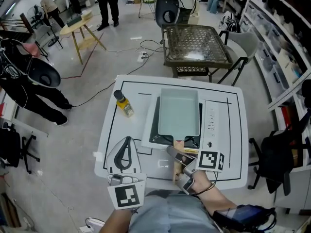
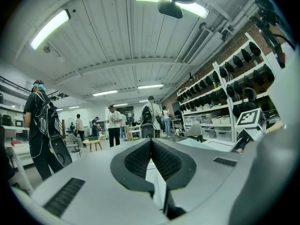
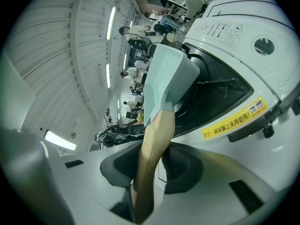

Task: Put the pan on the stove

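Note:
The pale green rectangular pan (image 1: pixel 178 113) sits on the black burner of the white stove (image 1: pixel 212 123), its wooden handle (image 1: pixel 177 168) pointing toward me. My right gripper (image 1: pixel 181 160) is shut on that handle. In the right gripper view the handle (image 3: pixel 154 125) runs between the pads up to the pan body (image 3: pixel 164 78), above the stove (image 3: pixel 234 41). My left gripper (image 1: pixel 128 141) is shut with nothing in it, over the table's front left. Its jaws (image 2: pixel 151 146) meet tip to tip in the left gripper view.
An oil bottle (image 1: pixel 124 103) stands on the white table (image 1: pixel 109 130) left of the stove. Beyond the table is a dark metal mesh table (image 1: pixel 194 42), and a black chair (image 1: pixel 277 159) stands at the right. Shelving lines the right wall. People stand far off.

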Tool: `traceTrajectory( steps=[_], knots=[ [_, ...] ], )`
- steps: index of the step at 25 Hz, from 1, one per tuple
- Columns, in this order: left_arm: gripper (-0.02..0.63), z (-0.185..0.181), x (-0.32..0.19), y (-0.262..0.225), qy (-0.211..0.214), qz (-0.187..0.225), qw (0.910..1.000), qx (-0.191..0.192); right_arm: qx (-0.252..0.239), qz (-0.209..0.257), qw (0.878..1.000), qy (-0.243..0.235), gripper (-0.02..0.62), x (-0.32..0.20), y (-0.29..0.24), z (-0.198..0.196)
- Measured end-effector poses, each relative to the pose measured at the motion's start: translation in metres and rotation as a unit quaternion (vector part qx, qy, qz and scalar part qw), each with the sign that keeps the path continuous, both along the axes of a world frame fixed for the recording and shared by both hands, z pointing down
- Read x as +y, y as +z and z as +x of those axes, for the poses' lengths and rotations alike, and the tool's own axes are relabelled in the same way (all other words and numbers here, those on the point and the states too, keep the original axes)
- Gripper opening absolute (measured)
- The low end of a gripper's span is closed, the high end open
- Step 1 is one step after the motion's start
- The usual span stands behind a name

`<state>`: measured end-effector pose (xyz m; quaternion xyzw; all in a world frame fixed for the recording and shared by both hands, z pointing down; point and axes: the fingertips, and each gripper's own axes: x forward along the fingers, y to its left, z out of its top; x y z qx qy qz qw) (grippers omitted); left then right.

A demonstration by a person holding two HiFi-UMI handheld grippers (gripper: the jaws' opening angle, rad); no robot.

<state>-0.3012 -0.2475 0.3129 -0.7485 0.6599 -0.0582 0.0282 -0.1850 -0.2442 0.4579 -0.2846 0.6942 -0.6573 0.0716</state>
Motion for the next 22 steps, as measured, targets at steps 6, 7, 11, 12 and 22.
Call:
traceTrajectory(
  steps=[6, 7, 11, 12, 22],
  knots=[
    [0.018, 0.004, 0.005, -0.001, 0.002, 0.005, 1.0, -0.002, -0.006, 0.03, 1.0, -0.002, 0.155, -0.002, -0.004, 0.003],
    [0.018, 0.006, 0.005, -0.002, 0.004, 0.006, 1.0, -0.002, -0.007, 0.032, 0.999, 0.0, 0.161, -0.001, -0.005, 0.005],
    [0.018, 0.015, 0.007, -0.007, 0.012, 0.007, 0.9999, -0.002, 0.001, 0.045, 0.999, 0.008, 0.181, 0.002, -0.009, 0.018],
    [0.018, 0.018, 0.006, -0.008, 0.015, 0.008, 0.9999, -0.001, 0.009, 0.05, 0.999, 0.011, 0.186, 0.002, -0.009, 0.024],
    [0.018, 0.052, 0.005, -0.033, 0.057, 0.023, 0.998, 0.011, 0.112, 0.154, 0.977, 0.093, 0.19, 0.013, -0.05, 0.11]
  ],
)
